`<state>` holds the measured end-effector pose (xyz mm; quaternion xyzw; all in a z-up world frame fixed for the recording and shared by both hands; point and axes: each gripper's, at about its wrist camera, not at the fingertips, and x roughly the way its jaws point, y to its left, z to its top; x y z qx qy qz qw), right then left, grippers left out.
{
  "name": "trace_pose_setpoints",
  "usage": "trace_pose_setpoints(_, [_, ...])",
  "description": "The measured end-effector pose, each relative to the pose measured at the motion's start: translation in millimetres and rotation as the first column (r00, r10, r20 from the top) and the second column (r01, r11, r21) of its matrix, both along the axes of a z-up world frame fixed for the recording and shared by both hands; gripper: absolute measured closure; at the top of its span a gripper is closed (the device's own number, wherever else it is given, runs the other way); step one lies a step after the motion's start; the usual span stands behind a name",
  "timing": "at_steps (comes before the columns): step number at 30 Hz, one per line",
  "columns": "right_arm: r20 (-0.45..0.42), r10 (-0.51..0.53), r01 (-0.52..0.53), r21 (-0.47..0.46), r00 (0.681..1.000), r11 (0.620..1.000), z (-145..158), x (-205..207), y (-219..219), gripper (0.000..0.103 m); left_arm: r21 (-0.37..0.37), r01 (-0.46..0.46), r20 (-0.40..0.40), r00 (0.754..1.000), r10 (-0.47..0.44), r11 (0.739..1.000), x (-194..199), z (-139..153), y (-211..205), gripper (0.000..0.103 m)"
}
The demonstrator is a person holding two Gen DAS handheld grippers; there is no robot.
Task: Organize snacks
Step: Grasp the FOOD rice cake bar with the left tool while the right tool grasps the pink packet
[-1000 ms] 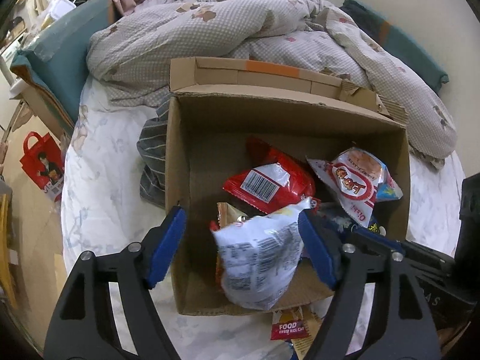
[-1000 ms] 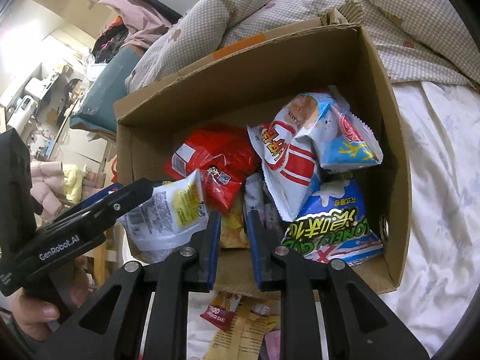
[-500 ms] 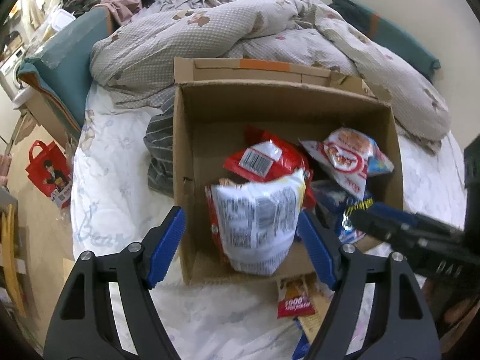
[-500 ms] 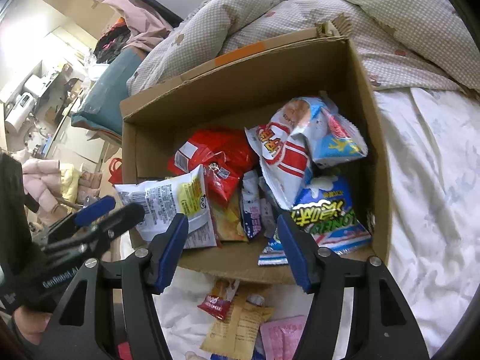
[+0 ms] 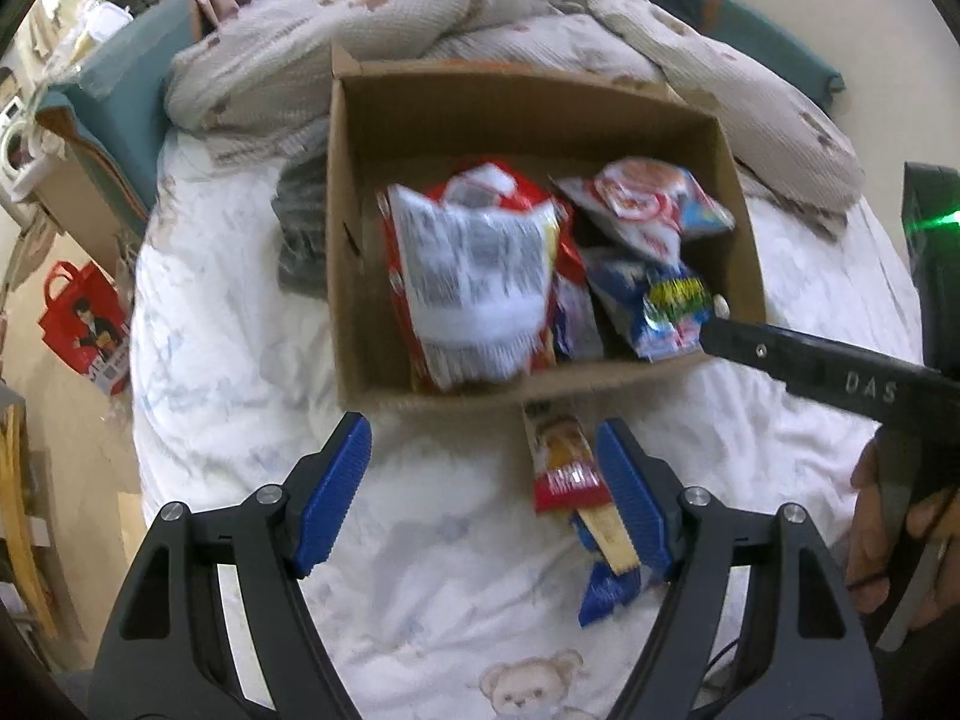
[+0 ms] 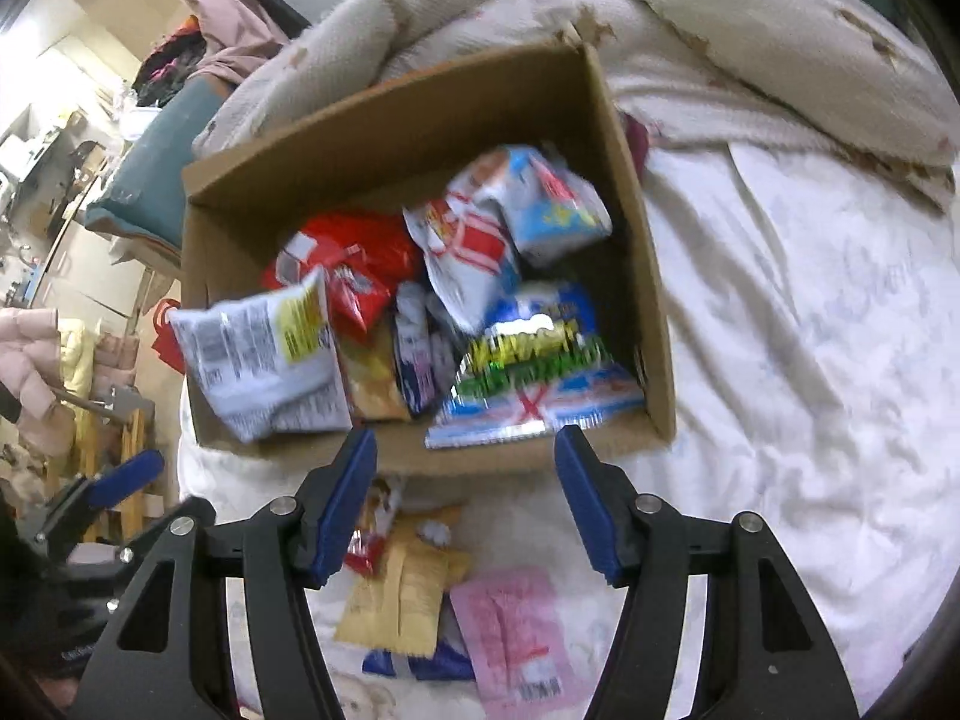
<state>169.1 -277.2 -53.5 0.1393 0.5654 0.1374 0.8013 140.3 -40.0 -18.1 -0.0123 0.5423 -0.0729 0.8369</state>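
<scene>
Reading the bed from left to right, the left gripper [image 5: 483, 486] hangs with its jaws spread and nothing between them, just short of the near wall of the cardboard box [image 5: 348, 276]. The white packet [image 5: 474, 276] with the printed back lies inside the box at its left end, leaning on the red bag [image 6: 354, 264], so that item looks delivered. Further right in the box sit the red-and-white bag [image 6: 468, 252] and the blue and green bag [image 6: 534, 354].

The step in hand is probably the next pick from the loose snacks on the sheet. In the left wrist view, a small red packet [image 5: 567, 468] lies just outside the box wall, close to the inner face of the left gripper's right-hand finger; this seems the nearest target for that hand.

The right gripper [image 6: 465, 504] is also spread and empty, its jaws having just been opening. Below it lie a yellow packet [image 6: 402, 594] and, to the right, a pink packet [image 6: 516, 630], overlapping a blue wrapper [image 6: 420, 663].

To do this well, I would take one packet per hand, straddle it across its narrow width, press lightly into the soft sheet, and close on the foil edge rather than bedding. The overlapping pile risks lifting two at once.
</scene>
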Motion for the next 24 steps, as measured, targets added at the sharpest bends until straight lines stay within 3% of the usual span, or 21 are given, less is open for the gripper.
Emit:
trace_pose_setpoints(9, [-0.097, -0.051, 0.054, 0.027, 0.994, 0.998, -16.0, -35.4, -18.8, 0.039, -0.073, -0.031, -0.063, 0.998, 0.027, 0.997, -16.7, -26.8, 2.8, 0.028])
trace_pose_setpoints(15, [-0.17, -0.112, 0.127, 0.075, 0.979, 0.989, -29.6, -53.3, -29.8, 0.038, -0.015, -0.056, -0.075, 0.996, 0.054, 0.998, -18.5, -40.9, 7.0, 0.028])
trace_pose_setpoints(19, [-0.192, -0.126, 0.144, 0.08, 0.973, 0.986, -36.2, -54.4, -28.1, 0.038, -0.08, -0.065, -0.146, 0.988, 0.053, 0.995, -17.9, -56.0, 5.6, 0.028])
trace_pose_setpoints(24, [-0.191, -0.152, 0.169, 0.075, 0.97, 0.983, -36.4, -53.9, -33.0, 0.038, -0.119, -0.068, -0.18, 0.983, 0.046, 0.991, -2.1, -62.7, -3.7, 0.028])
